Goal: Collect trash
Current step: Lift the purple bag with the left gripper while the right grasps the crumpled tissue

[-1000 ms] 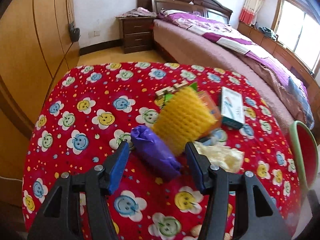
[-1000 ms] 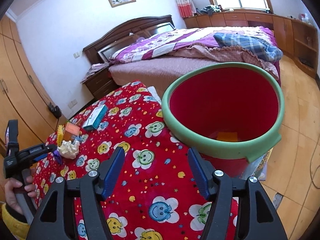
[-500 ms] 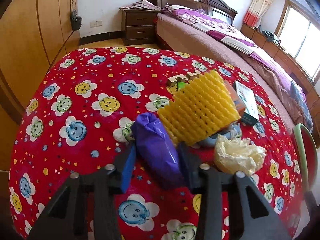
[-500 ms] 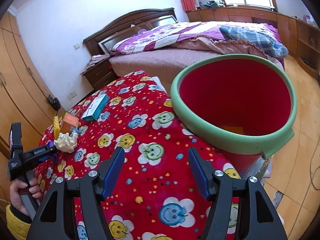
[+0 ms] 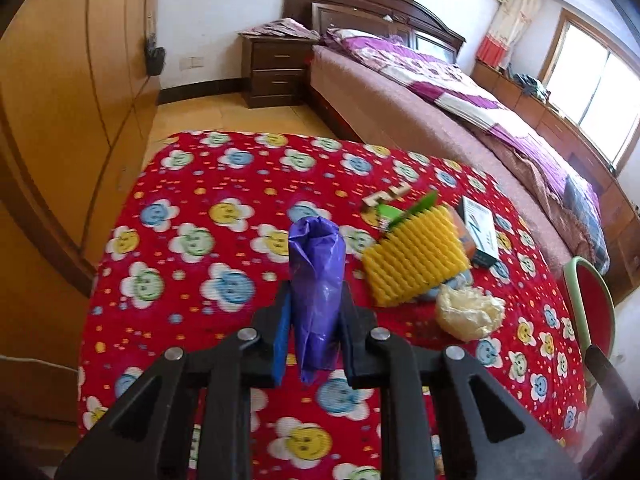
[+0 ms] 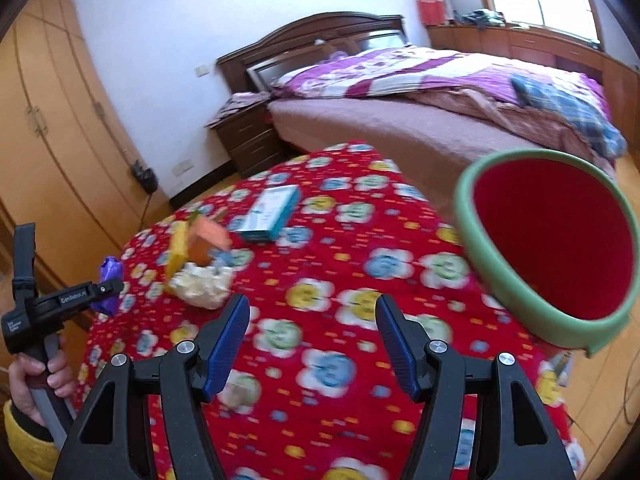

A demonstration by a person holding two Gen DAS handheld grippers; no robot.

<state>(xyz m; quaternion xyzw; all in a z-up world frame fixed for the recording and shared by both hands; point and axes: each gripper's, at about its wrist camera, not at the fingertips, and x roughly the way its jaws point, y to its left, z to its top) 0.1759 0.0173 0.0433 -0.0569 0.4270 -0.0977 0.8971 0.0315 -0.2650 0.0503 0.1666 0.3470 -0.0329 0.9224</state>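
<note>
The left gripper is closing on the purple bag, lengthwise along its fingers. The bin lies rightward. The right gripper gapes empty.

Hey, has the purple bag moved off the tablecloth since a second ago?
Yes. The purple bag lay beside the yellow foam net; now the left tool, jaws closing on it, holds it upright, away from the net.

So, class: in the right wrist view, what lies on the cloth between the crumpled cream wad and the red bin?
Nothing: between the cream wad and the red bin the right wrist view shows only bare smiley-flower tablecloth; the teal box sits farther back.
</note>
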